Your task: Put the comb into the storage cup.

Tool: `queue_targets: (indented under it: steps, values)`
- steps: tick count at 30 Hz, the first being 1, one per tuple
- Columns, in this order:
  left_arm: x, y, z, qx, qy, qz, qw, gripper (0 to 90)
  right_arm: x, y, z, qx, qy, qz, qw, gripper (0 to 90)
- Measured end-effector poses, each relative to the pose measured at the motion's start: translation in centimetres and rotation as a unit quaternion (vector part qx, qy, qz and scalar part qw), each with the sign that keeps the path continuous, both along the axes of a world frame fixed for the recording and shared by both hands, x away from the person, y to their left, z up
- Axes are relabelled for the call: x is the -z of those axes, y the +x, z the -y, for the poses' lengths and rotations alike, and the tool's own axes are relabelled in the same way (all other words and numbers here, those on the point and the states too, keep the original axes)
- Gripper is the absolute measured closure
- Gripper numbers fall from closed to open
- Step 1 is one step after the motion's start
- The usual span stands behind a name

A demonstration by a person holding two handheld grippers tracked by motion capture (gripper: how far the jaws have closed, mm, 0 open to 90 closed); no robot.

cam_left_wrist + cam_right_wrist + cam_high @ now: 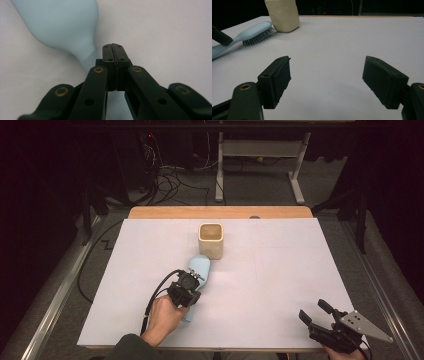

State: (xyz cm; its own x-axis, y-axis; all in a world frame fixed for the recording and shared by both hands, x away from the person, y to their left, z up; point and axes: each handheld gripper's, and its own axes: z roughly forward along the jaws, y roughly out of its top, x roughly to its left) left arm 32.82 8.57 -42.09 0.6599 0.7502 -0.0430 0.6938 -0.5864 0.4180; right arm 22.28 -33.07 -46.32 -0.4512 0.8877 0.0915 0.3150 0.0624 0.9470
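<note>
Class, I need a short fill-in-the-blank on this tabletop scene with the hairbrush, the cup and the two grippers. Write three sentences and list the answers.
1. The light blue hairbrush lies with its bristles facing ____.
2. The jaws of the left gripper are ____.
3. The brush head lies next to a cream-coloured ____, while the right gripper has its jaws apart with nothing between them.

Missing words: down; shut; cup

Looks like a lab setup: dark room, tangled cables [167, 177] on grey carpet, metal desk frame [260, 155], paper-covered tabletop [280, 265].
</note>
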Motion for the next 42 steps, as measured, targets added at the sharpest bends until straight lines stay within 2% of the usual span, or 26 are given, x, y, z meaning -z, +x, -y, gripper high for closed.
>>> queue_targets:
  steps: [13,18,27,42]
  values:
    - [0.0,-0.2,-0.4,0.000,0.009,0.005,1.0000,89.6,0.0,0.0,0.0,0.000,-0.001,0.000,1.0000,22.9]
    - [0.4,-0.5,0.0,0.010,0.019,-0.004,0.9998,89.6,0.0,0.0,-0.1,0.000,-0.001,0.000,1.0000,22.9]
    - [1.2,-0.3,-1.2,-0.006,0.021,-0.016,0.9996,89.6,0.0,0.0,0.0,-0.001,-0.001,0.000,1.0000,22.9]
    - [1.2,0.0,-2.8,-0.027,0.020,-0.012,0.9994,89.5,0.0,0.1,-0.2,-0.002,-0.003,-0.002,1.0000,22.9]
